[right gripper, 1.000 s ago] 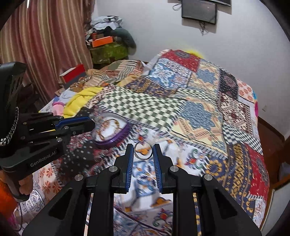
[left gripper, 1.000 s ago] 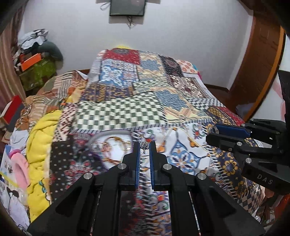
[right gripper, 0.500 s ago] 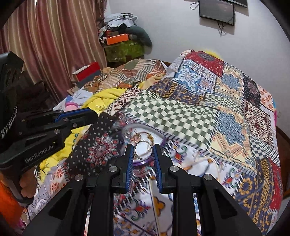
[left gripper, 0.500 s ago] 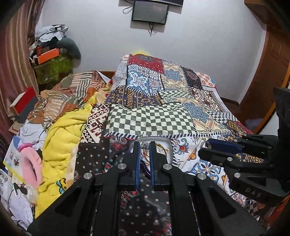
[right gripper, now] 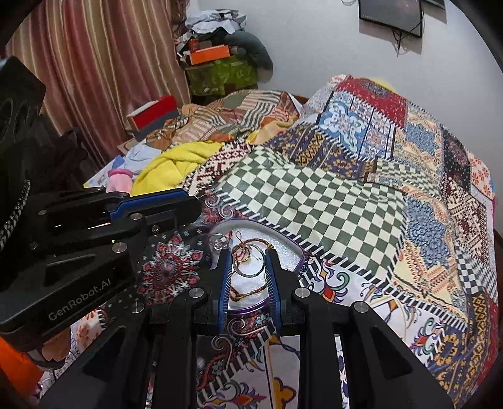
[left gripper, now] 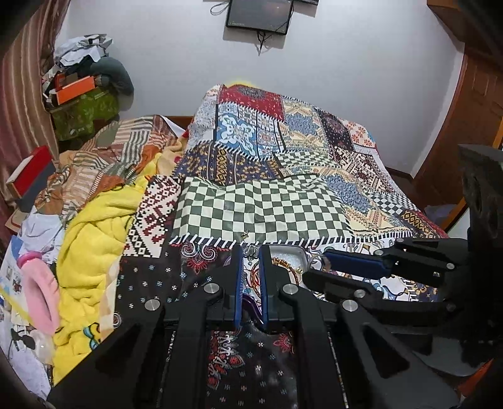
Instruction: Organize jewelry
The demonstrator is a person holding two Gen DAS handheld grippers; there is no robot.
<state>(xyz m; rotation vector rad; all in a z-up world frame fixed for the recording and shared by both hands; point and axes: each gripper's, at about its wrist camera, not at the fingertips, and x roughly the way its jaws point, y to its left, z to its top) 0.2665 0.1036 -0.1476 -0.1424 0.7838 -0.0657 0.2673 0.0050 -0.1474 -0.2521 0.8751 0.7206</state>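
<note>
In the left wrist view my left gripper (left gripper: pixel 250 258) is shut on a small silver jewelry piece (left gripper: pixel 251 251) pinched at the fingertips. It hovers at the near left edge of a white tray with a purple rim (left gripper: pixel 295 250). In the right wrist view my right gripper (right gripper: pixel 248 267) is shut on a silver ring (right gripper: pixel 251 277) and holds it just above the tray (right gripper: pixel 283 236). Red and gold bracelets (right gripper: pixel 242 251) lie inside the tray. The left gripper (right gripper: pixel 196 204) comes in from the left, close beside the right one. The right gripper (left gripper: pixel 316 266) enters from the right.
The tray rests on a patchwork quilt (left gripper: pixel 264 214) covering the bed. A yellow blanket (left gripper: pixel 91 239) and a pink item (left gripper: pixel 41 289) lie at the left. Boxes and bags (right gripper: pixel 217 63) are piled by the curtain (right gripper: pixel 94 63). A screen (left gripper: pixel 259 14) hangs on the wall.
Both grippers have moved left across the quilt, each keeping its piece. The tray, earlier off to the left, now lies directly under and in front of the fingertips.
</note>
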